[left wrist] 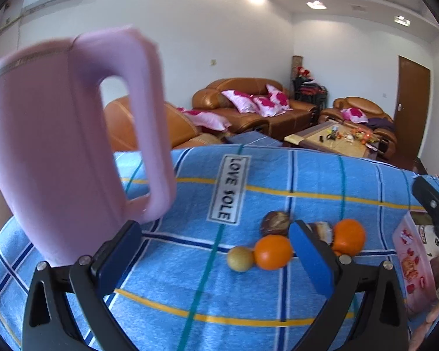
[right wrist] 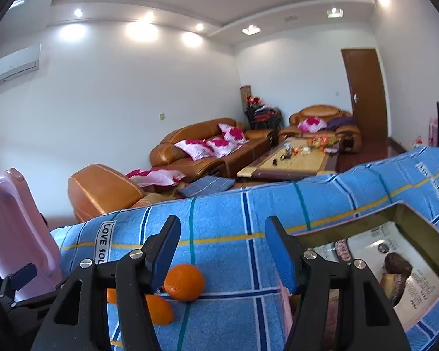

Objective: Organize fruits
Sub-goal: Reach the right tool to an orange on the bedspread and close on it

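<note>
Two oranges [left wrist: 273,252] [left wrist: 349,237] lie on the blue checked cloth [left wrist: 248,292], bright and smooth-skinned, with a small yellow-green fruit [left wrist: 240,258] touching the nearer orange on its left. Behind that orange sit two dark brown, mottled round things [left wrist: 275,223] [left wrist: 322,230]; the second is half hidden by the left claw's right finger, and I cannot tell what either is. The left claw [left wrist: 216,259] is spread wide with nothing between its pads; the nearer orange lies just inside its right finger, the other orange beyond it. A pink mug [left wrist: 58,146], blurred and cut off at the left edge, stands just left of that claw, well away from the oranges. To the right of the oranges is a printed box [right wrist: 395,263], open, partly cut off. The right claw [right wrist: 222,248] also stands spread and empty; from its camera one orange shows clearly just inside its left finger, another mostly hidden behind that finger. Beyond the cloth are brown leather sofas [left wrist: 248,102].
</note>
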